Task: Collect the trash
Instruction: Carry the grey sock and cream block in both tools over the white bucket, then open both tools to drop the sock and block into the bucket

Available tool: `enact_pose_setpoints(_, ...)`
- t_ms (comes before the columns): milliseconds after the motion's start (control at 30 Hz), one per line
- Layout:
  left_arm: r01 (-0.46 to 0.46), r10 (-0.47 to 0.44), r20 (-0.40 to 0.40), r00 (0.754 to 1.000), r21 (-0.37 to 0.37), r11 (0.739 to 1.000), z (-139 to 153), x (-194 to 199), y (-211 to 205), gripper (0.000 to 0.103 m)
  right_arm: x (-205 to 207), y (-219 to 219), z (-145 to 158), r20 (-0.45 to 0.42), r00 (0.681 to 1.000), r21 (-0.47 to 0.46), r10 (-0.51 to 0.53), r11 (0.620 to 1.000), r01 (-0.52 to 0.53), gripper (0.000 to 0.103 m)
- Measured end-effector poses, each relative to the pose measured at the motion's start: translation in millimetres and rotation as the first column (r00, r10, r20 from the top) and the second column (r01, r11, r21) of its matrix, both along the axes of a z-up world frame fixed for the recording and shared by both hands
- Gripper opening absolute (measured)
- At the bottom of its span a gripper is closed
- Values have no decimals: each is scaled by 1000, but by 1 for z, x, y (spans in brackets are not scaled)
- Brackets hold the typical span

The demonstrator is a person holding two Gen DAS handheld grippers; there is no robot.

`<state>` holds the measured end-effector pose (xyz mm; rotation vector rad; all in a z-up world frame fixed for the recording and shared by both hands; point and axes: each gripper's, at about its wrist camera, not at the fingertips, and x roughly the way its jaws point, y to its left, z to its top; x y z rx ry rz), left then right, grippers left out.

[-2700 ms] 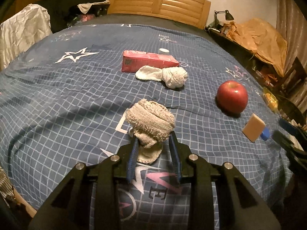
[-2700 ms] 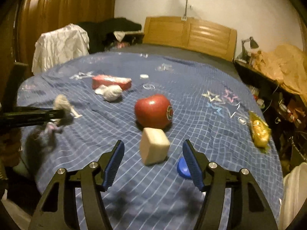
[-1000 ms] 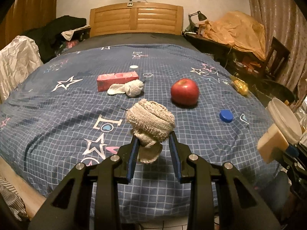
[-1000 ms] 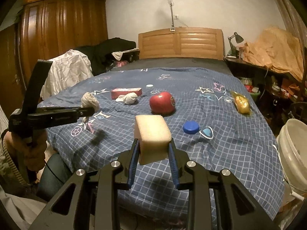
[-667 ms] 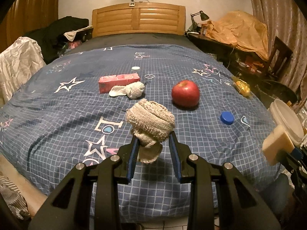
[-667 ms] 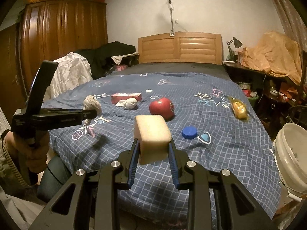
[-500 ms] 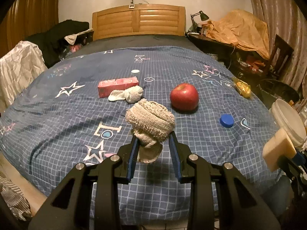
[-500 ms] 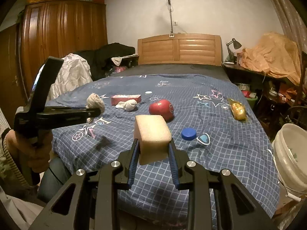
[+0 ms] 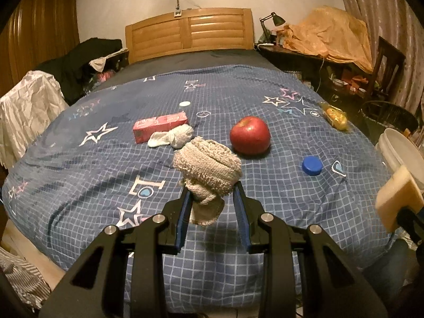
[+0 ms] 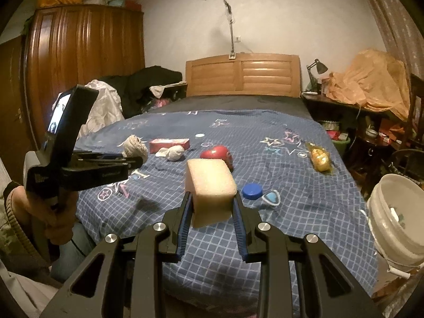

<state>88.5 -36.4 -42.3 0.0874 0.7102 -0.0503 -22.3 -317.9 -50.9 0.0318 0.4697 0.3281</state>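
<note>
Trash is in both grippers. The left gripper (image 9: pixel 212 206) pinches a rolled beige sock (image 9: pixel 206 167) and holds it up above the near part of the blue checked blanket (image 9: pixel 79 159). The right gripper (image 10: pixel 210 212) pinches a pale sponge block (image 10: pixel 210 185) (its lower part sits between the blue pads). A white bucket (image 10: pixel 394 217) stands on the floor just beside the bed, at the right. Farther on the blanket lie a blue cap (image 9: pixel 312 165), a red apple (image 9: pixel 250 135), another sock (image 9: pixel 175 137), and a pink box (image 9: pixel 159 127).
</note>
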Motion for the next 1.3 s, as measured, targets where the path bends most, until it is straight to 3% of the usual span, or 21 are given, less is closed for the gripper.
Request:
enact_pose_setpoints(367,124,-127,83,988,42,991,34,16,-80,30,-7,-62,31,88,982,-12,-166,986,168,31)
enact_pose_setpoints(633,253,-262,128,957,78,964,56,25,-163,30,-16,-141,56,143,927,-47,-346,933,356,31)
enact_pose_setpoints(1033,466,-481,127,868,128,875,57,39,-306,30,-27,-307,57,91,798,-53,-595,798,601,31)
enact_pose_setpoints(1300,549,-563,91,821,141,824,41,56,-381,30,-3,-381,38,21,762,-44,-648,760,648,31)
